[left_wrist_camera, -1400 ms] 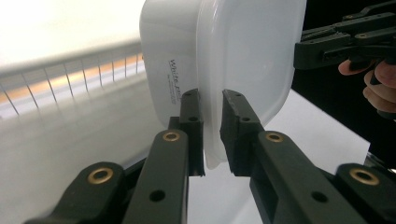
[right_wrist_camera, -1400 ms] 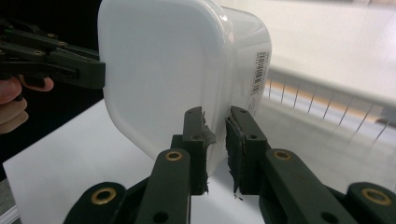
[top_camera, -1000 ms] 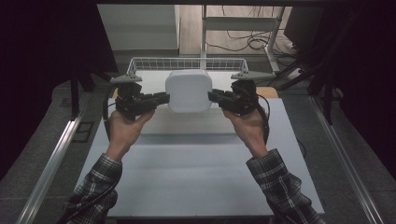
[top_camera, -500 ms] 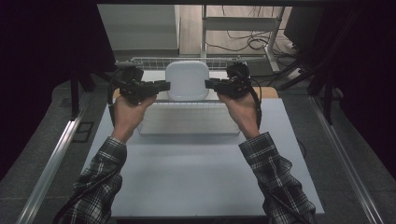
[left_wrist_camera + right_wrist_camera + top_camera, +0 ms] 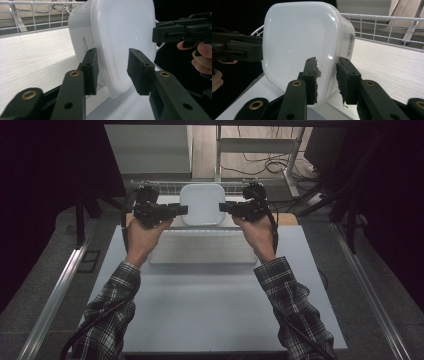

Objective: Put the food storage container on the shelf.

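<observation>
Between the two grippers, at the far edge of the table, a white lidded plastic container point(image 5: 202, 204) sits inside a white wire basket point(image 5: 150, 184), its rounded-square lid facing up toward the high view. Left gripper point(image 5: 181, 210) points inward at the container's left rim; in the left gripper view its jaws straddle the rim of the container point(image 5: 117, 37) with a visible gap at each pad, having just been opening, so nothing is clamped. Right gripper point(image 5: 223, 207) mirrors it on the opposite side; in the right gripper view its jaws likewise flank the container's edge point(image 5: 299, 45), have just been opening, and show daylight beside the pads, one worn pad point(image 5: 315, 75) lying closest to the plastic. Each gripper is carried by a hand in a plaid sleeve point(image 5: 112, 305). Nearer the person, a flat white board point(image 5: 200, 247) lies on the pale grey table point(image 5: 210, 320), just in front of the basket.
</observation>
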